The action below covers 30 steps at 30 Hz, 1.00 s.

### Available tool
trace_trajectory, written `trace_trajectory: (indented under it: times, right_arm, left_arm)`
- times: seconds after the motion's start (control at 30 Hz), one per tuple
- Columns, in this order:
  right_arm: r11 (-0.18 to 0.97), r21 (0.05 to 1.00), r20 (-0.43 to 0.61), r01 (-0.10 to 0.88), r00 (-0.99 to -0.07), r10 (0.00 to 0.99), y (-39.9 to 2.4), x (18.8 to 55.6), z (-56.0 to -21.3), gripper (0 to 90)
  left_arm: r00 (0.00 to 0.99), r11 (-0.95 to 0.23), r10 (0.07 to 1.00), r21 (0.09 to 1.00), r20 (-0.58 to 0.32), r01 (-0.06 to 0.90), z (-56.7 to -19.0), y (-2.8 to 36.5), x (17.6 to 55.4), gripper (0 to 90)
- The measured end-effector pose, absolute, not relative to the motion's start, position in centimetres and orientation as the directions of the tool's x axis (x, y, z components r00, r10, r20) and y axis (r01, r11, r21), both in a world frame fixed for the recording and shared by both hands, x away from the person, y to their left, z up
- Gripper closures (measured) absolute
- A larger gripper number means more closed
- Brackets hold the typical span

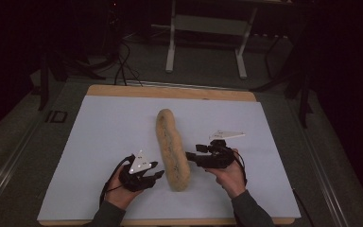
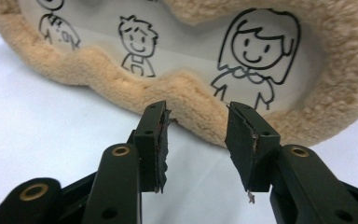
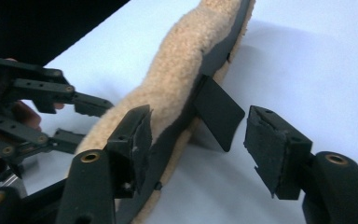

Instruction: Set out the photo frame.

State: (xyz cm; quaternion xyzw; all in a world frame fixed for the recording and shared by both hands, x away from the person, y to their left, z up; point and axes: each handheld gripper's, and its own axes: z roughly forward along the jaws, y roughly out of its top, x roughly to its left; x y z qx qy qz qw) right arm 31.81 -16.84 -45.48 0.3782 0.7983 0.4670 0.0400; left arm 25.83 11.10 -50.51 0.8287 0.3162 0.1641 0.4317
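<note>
The plush pencil case, tan and fleecy, lies lengthwise on the white sheet that covers the surface, its near end between the two hands and its far end pointing toward the far edge. On the near left, the person's left hand holds the left hand-held gripper, whose tips point right at the case's near end, just beside it. In the left gripper view its jaws stand spread, nothing pinched between them, with the fleecy edge of the case just beyond the tips and a clear window printed with cartoon children above it. On the near right, the right hand holds the right hand-held gripper, tips pointing left at the case's right side. In the right gripper view its jaws are also spread: one pad sits against the fleece and dark trim, the other stands apart over the sheet, with a black pull tab hanging in the gap. Farther off, beyond the sheet, the surface's wooden rim shows, and behind it the legs of a white stand on a dark floor.
</note>
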Motion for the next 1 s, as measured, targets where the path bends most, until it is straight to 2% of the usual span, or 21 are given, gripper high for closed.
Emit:
trace_trajectory:
  times: [0.17, 0.5, 0.83, 1.0]
  right_arm:
    - [0.273, 0.779, 0.293, 0.564, -0.712, 0.638, -16.7, 31.3, -45.2, 39.5]
    - [0.289, 0.785, 0.288, 0.548, -0.735, 0.613, -16.0, 30.3, -44.6, 35.9]
    - [0.333, 0.770, 0.272, 0.544, -0.752, 0.600, -14.6, 29.7, -45.0, 26.5]
    - [0.355, 0.763, 0.272, 0.541, -0.766, 0.582, -13.4, 29.3, -45.6, 18.4]
  left_arm:
    - [0.739, -0.423, 0.674, 0.814, -0.012, 0.399, -50.5, 11.6, 26.1, 54.2]
    - [0.720, -0.423, 0.693, 0.801, -0.015, 0.423, -50.5, 12.0, 26.4, 51.8]
    - [0.707, -0.406, 0.706, 0.799, -0.033, 0.443, -50.5, 12.4, 26.6, 53.4]
    - [0.702, -0.406, 0.711, 0.795, -0.035, 0.450, -50.5, 12.6, 26.7, 53.4]
